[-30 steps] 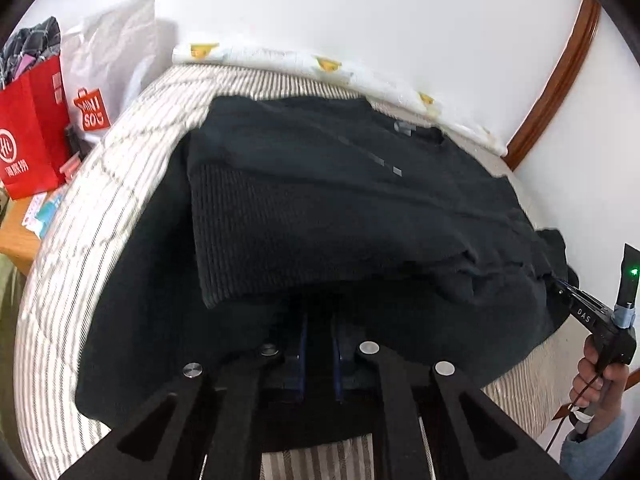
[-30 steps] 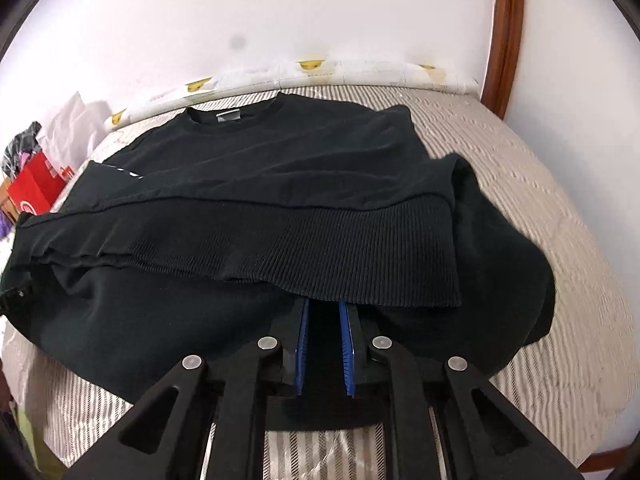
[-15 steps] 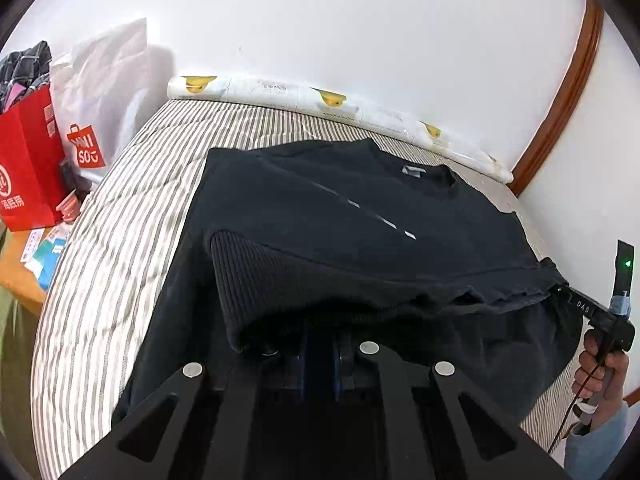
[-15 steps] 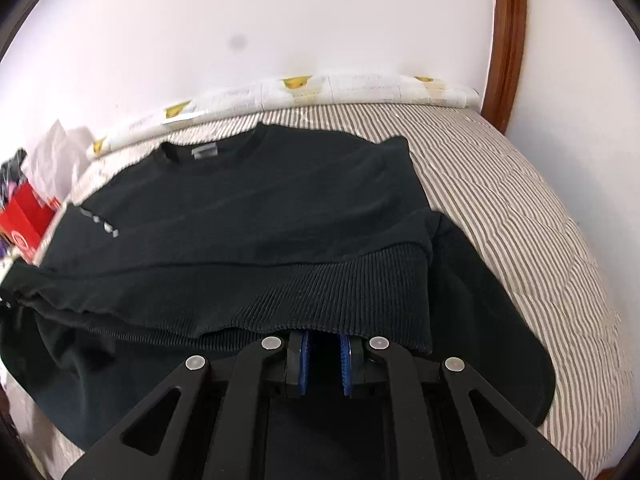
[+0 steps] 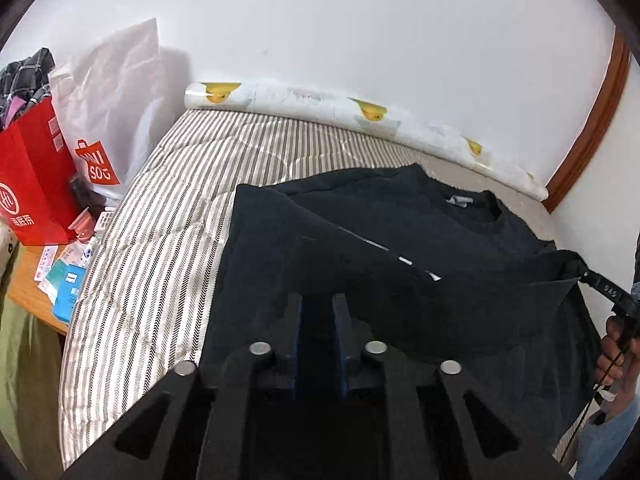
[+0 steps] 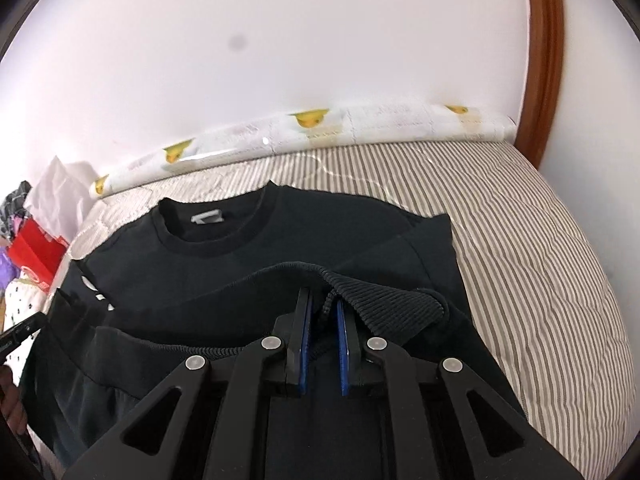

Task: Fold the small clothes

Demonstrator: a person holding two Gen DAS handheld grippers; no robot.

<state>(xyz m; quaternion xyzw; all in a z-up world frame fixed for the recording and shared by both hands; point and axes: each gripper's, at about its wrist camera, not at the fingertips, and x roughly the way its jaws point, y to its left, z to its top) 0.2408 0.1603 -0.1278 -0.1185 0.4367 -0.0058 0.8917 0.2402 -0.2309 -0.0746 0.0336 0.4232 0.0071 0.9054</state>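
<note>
A black sweatshirt [image 5: 400, 208] lies on the striped bed [image 5: 168, 216] with its collar [image 6: 208, 236] toward the wall. Its ribbed bottom hem [image 6: 384, 300] is folded up over the chest, close to the collar. My left gripper [image 5: 320, 304] has dark cloth filling the narrow gap between its blue pads, and its jaws are opening. My right gripper [image 6: 323, 304] pinches the hem at its fingertips, jaws also opening slightly. The cloth runs taut between them. The right gripper [image 5: 580, 276] shows in the left wrist view, the left gripper [image 6: 24, 328] in the right wrist view.
A red paper bag [image 5: 32, 184] and a white shopping bag [image 5: 108, 120] stand left of the bed over a wooden side table [image 5: 40, 280] with packets. A duck-print roll [image 5: 320, 100] lines the wall. A wooden door frame [image 5: 588, 128] rises at right. A person's hand [image 5: 616, 344] holds the right gripper.
Both grippers carried the hem forward across the sweatshirt toward the collar, so more of the lower half now lies folded over the chest. The left pads stand slightly wider apart.
</note>
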